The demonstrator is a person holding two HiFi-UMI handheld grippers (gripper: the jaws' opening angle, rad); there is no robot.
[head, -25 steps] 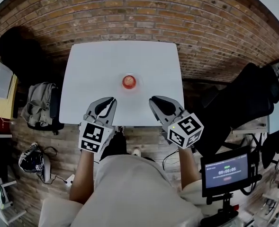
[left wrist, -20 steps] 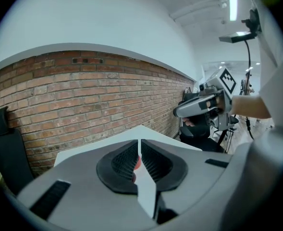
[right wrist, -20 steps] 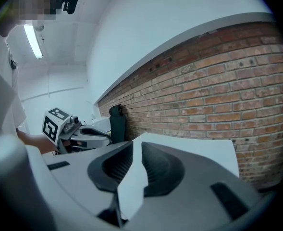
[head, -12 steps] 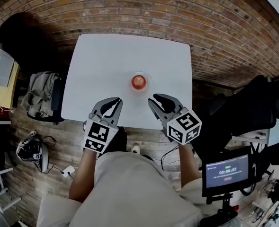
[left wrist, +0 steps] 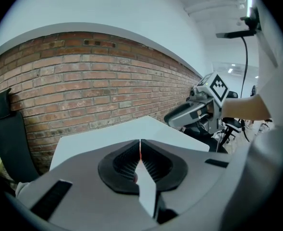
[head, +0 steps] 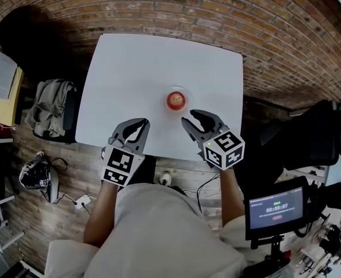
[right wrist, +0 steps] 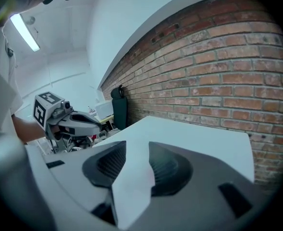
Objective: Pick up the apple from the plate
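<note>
Jaws parted, just opening and empty, the right gripper angles down just short of the apple on its plate. The left gripper, jaws pressed together, hangs over the white table's near edge, both forearms extended.

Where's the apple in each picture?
Head view: apple near the middle, on the white table.
Left gripper view: only a thin red sliver between the shut left tongs, probably it.
Right gripper view: not in it.
Shared landmark: the brick wall.
</note>
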